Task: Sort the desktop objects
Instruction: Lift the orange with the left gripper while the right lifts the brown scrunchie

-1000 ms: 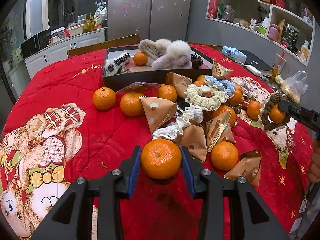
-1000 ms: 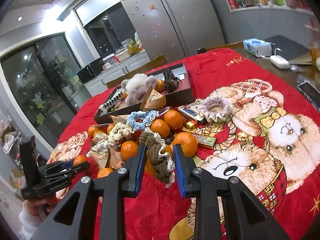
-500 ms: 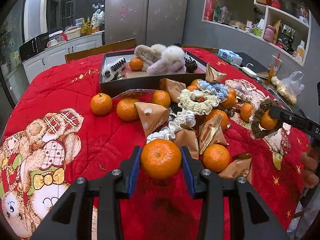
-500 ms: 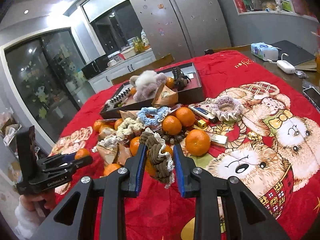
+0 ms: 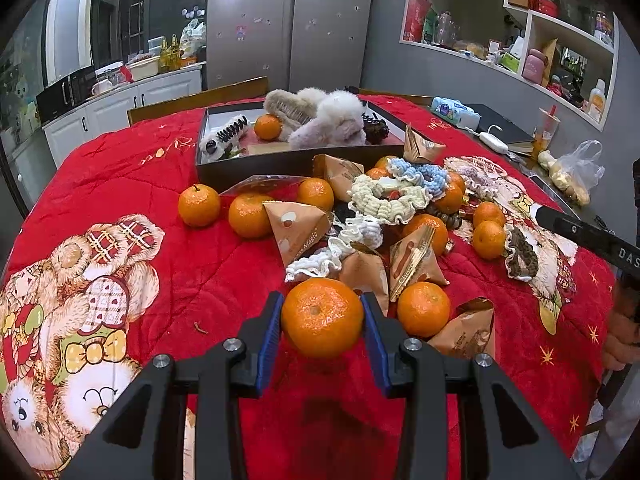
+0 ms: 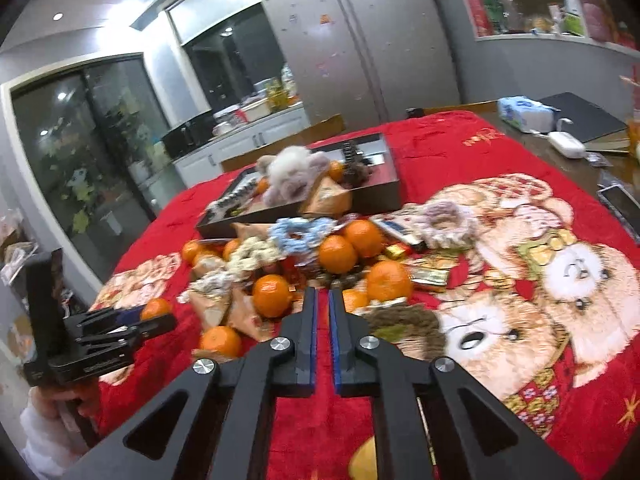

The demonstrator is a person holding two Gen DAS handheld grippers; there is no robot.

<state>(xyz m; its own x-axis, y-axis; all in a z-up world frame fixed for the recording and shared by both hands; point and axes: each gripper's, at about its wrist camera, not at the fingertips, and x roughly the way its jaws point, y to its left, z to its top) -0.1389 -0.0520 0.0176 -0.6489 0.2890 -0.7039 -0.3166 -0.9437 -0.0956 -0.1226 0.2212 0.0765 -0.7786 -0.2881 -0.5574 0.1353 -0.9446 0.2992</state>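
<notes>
Scrunchie [image 5: 521,253] dropped from right tool [image 6: 323,312]; left tool [image 5: 322,320] grips mandarin [image 5: 322,317].

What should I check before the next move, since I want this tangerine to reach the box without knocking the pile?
1. Tangerine seated between both pads of the left gripper: ok.
2. Tangerine off the red cloth: looks ok, a shadow lies below it.
3. Free floor in the dark box: ok, a bare strip shows near its front wall.
4. Low straight path to the box: not ok, paper packets and a cream scrunchie lie between.
5. Right gripper out of the way: ok, shut and empty, with the brown scrunchie on the cloth beside it.
</notes>
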